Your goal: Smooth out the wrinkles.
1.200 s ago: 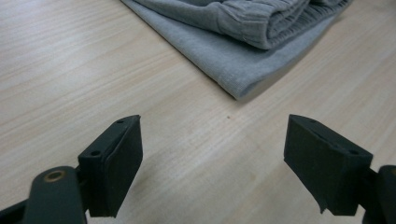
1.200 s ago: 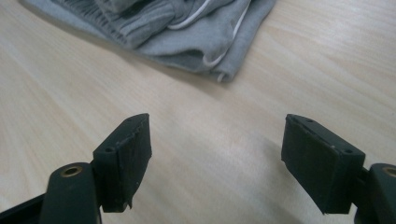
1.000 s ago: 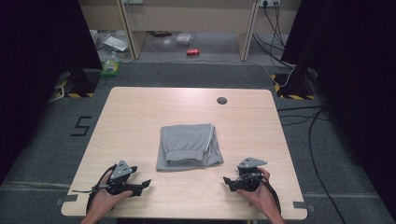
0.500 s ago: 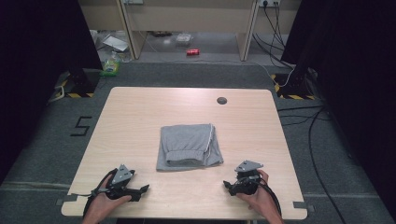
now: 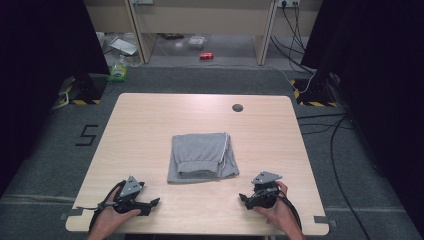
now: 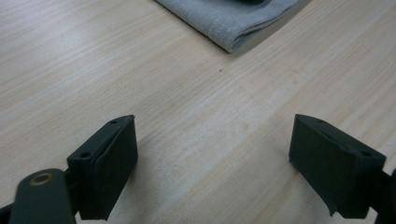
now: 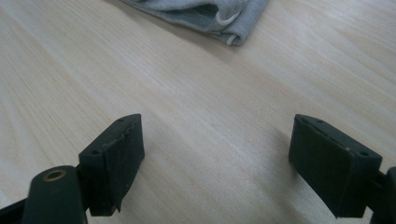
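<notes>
Both sets of jaws have just been opening, with nothing between them, and the left hand has drawn slightly back toward the near edge since the earlier picture; the folded cloth lies as it did.

The pale wooden worktop, square with rounded corners, carries everything. At its middle lies the grey folded garment of soft knit fabric, a flat rectangle with a white drawstring cord running along its right-hand edge. Taking that garment as the landmark: the left gripper rests on the worktop nearer the person and to the garment's left, its jaws pointing across toward the right; the right gripper rests nearer the person and to the garment's right, close by its near right corner. The right one looks the nearer of the two.

In the left gripper view the jaws stand wide apart over bare wood, and a folded corner of the garment lies ahead of them, well apart. In the right gripper view the jaws are likewise wide apart and empty, with the cord-bearing corner ahead. The garment's folded near edge runs crosswise between the two hands, so each gripper would probably reach forward and inward to its own corner.

Beyond the garment, a small dark round grommet sits in the worktop.
</notes>
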Demonstrator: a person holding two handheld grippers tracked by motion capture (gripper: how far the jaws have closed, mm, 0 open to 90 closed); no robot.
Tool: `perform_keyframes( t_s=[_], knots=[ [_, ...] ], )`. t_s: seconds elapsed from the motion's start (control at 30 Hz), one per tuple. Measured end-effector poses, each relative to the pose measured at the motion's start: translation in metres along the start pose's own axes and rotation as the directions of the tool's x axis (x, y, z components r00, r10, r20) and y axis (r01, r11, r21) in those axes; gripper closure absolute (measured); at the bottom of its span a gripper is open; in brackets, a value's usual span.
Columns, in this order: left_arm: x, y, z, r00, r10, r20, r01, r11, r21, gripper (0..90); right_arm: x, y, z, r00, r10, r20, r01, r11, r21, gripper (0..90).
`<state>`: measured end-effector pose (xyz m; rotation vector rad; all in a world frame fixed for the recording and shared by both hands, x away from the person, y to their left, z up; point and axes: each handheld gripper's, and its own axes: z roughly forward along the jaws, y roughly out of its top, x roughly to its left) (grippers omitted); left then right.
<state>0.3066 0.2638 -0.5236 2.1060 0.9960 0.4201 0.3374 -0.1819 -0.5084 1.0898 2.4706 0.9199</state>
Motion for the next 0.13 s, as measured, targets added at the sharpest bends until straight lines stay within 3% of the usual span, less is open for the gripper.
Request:
perform_keyframes(
  t_s=[0.13],
  knots=[
    [0.0,0.0,0.0,1.0,0.0,0.0,0.0,1.0,0.0,14.4,0.0,-0.0001,-0.0001,1.0,0.001,0.0,-0.001,1.0,0.0,18.7]
  ],
)
